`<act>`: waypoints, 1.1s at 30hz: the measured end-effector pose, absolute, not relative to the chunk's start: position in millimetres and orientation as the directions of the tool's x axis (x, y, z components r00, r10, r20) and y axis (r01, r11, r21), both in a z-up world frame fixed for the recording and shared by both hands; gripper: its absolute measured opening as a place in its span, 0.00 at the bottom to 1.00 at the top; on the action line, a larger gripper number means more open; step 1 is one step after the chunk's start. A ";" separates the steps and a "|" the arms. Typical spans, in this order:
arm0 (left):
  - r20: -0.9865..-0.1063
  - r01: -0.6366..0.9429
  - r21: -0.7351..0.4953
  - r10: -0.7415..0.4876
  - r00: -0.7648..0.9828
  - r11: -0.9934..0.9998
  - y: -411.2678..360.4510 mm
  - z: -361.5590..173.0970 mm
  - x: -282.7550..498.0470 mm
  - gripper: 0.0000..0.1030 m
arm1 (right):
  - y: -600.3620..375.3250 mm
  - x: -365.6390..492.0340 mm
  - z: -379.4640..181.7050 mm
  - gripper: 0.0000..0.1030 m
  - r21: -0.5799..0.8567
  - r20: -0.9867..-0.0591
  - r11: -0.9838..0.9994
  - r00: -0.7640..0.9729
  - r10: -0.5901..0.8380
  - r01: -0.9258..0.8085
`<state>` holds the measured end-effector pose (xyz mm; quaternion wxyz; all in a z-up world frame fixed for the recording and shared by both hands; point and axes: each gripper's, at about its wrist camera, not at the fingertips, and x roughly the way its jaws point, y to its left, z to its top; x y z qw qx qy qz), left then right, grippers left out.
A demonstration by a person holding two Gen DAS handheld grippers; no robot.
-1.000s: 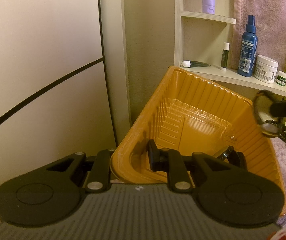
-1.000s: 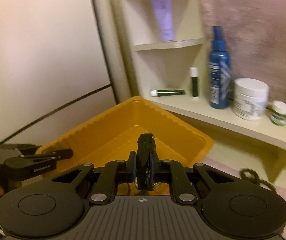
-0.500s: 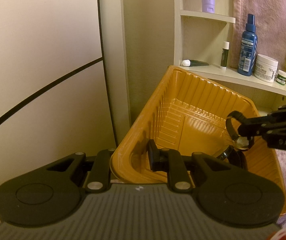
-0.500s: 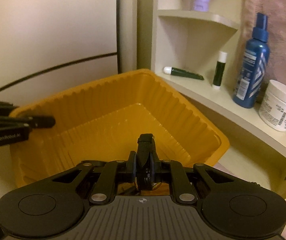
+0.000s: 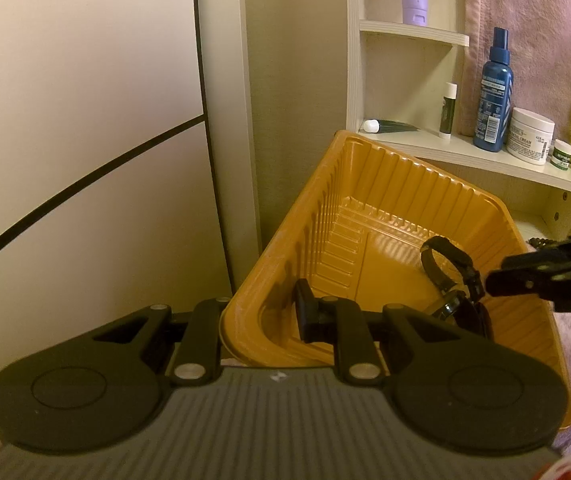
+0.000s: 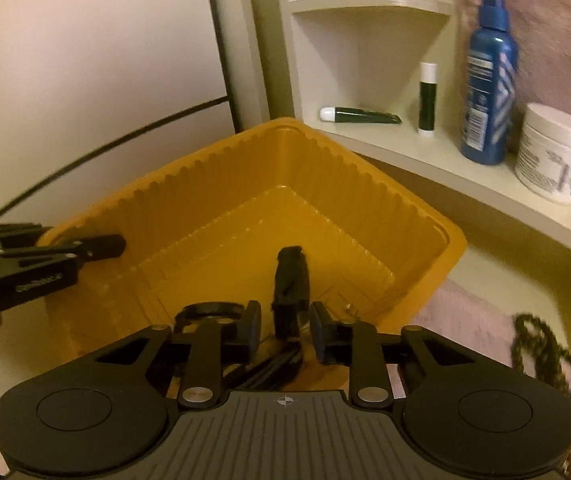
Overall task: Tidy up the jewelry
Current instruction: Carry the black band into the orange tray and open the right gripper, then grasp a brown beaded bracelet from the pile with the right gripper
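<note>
An orange ribbed plastic tray (image 5: pixel 385 184) (image 6: pixel 245 184) sits by the corner shelf. My left gripper (image 5: pixel 261 316) is shut on the tray's near left rim, one finger outside and one inside. My right gripper (image 6: pixel 285 320) is open over the tray, and in the left wrist view its fingers (image 5: pixel 525 280) reach in from the right. A black wristwatch (image 5: pixel 445 268) (image 6: pixel 291 280) stands between the open fingers, resting in the tray. A second dark round piece (image 6: pixel 209 310) lies in the tray beside it.
A corner shelf (image 5: pixel 465 152) holds a blue spray bottle (image 5: pixel 493 92), a white cream jar (image 5: pixel 531 136), a lip balm stick (image 5: pixel 447 110), a dark tube (image 5: pixel 389 125) and green bottles. A dark bead necklace (image 6: pixel 545 344) lies on the pink towel at right.
My right gripper moved left and down over the tray with the watch and has opened, so the watch now rests in the tray. The left gripper stayed on the rim.
</note>
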<state>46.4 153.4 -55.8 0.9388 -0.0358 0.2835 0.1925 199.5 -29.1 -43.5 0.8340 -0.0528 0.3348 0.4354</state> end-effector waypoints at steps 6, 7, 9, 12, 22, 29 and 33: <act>-0.546 -0.384 0.038 0.341 0.765 0.923 153.5 -55.7 45.9 0.17 | -63.2 189.6 -32.2 0.30 0.330 -0.588 0.634 0.374 0.717 -0.699; -0.546 -0.383 0.039 0.341 0.766 0.923 153.3 -55.7 45.7 0.17 | -70.0 187.5 -30.2 0.30 0.345 -0.585 0.642 0.378 0.718 -0.685; -0.545 -0.384 0.038 0.341 0.766 0.922 153.3 -55.9 45.3 0.17 | -84.0 183.0 -26.5 0.31 0.373 -0.578 0.656 0.389 0.717 -0.656; -0.546 -0.386 0.034 0.341 0.765 0.922 153.8 -56.3 45.1 0.17 | -106.7 175.0 -23.2 0.31 0.416 -0.567 0.680 0.413 0.713 -0.603; -0.546 -0.386 0.039 0.343 0.764 0.922 153.8 -55.6 45.0 0.17 | -189.2 150.0 -41.1 0.32 0.456 -0.621 0.787 0.485 0.615 -0.415; -0.546 -0.385 0.040 0.343 0.764 0.922 154.5 -55.4 45.3 0.17 | -223.3 141.4 -42.7 0.32 0.393 -0.662 0.847 0.529 0.530 -0.358; -0.547 -0.386 0.040 0.343 0.764 0.922 155.0 -55.3 45.4 0.17 | -233.8 138.6 -46.4 0.32 0.346 -0.683 0.873 0.545 0.486 -0.344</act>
